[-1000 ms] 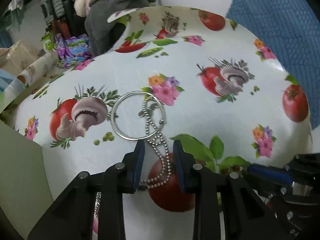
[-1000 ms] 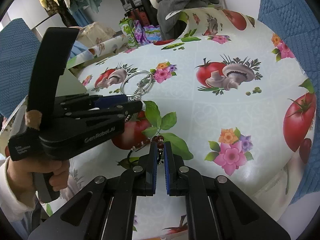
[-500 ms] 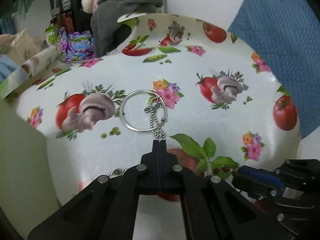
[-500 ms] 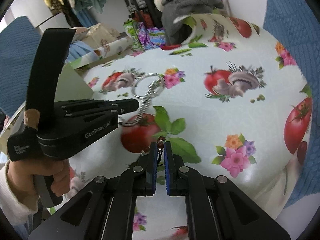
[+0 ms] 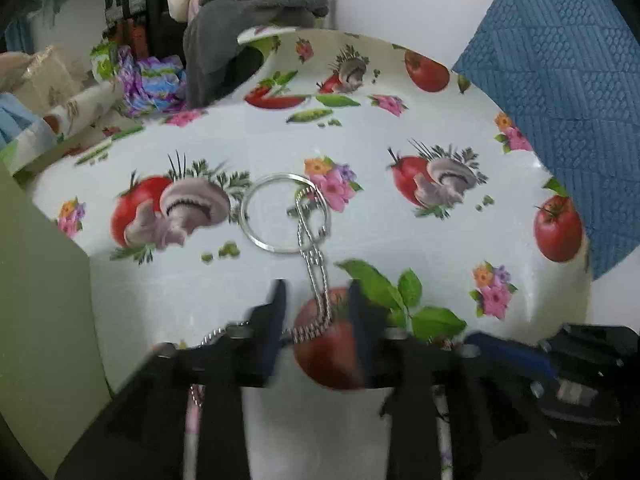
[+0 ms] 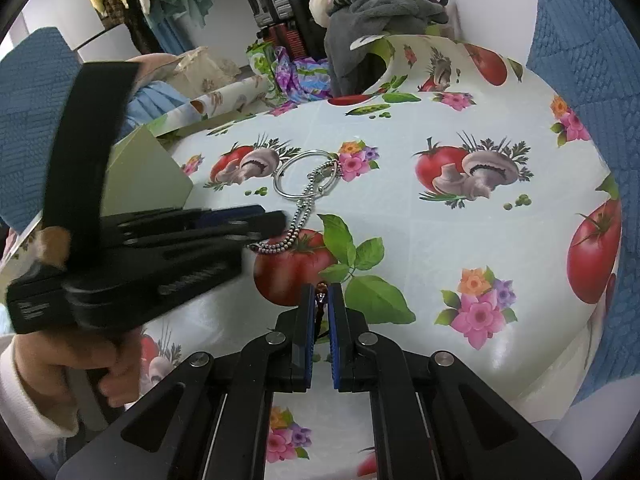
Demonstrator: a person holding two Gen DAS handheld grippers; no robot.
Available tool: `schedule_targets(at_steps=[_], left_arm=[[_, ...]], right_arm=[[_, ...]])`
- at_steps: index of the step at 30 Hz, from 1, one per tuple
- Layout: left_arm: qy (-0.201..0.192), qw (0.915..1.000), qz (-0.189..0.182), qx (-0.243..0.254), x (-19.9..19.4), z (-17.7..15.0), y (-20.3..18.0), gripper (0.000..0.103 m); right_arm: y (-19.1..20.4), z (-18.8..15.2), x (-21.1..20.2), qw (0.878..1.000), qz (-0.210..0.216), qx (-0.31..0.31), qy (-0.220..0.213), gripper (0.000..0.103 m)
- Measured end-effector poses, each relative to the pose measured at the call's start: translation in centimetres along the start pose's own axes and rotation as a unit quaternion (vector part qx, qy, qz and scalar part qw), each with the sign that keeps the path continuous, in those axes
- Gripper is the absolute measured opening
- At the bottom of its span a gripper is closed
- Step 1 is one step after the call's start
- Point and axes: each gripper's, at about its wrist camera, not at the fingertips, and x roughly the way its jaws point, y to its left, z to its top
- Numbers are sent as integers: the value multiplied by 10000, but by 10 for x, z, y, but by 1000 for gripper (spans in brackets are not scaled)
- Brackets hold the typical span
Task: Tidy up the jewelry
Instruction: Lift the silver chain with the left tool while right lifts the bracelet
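Observation:
A silver ring (image 5: 276, 252) lies on the flowered tablecloth (image 5: 400, 236), and a silver ball chain (image 5: 316, 276) runs from it toward me. My left gripper (image 5: 316, 300) is blurred and its jaws are opening. The chain lies between them, and neither pad presses on it. In the right wrist view the ring (image 6: 277, 180) and the chain (image 6: 300, 220) lie just past the left gripper (image 6: 280, 222), which a hand holds. My right gripper (image 6: 321, 298) is shut on a string of dark red-brown beads (image 6: 320, 300); most of the string is hidden under the fingers.
An olive-green box panel (image 6: 148, 176) stands at the table's left edge. Behind the table (image 6: 400, 216) are piled clothes (image 6: 380, 8) and a colourful bag (image 6: 296, 76). A blue quilted cushion (image 6: 580, 40) borders the right side.
The left gripper closed on the ball chain, then opened again. The chain, first in loose loops, now runs straighter from the ring toward the gripper. The right gripper stayed shut on the beads.

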Motion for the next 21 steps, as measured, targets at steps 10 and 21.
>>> schedule_targets(at_steps=[10, 21], left_arm=[[24, 9997, 146, 176, 29, 8, -9, 27], [-123, 9980, 393, 470, 31, 10, -21, 1]], right_arm=[[-14, 1, 4, 9998, 103, 156, 45, 4], [-18, 1, 5, 9997, 52, 213, 47, 4]])
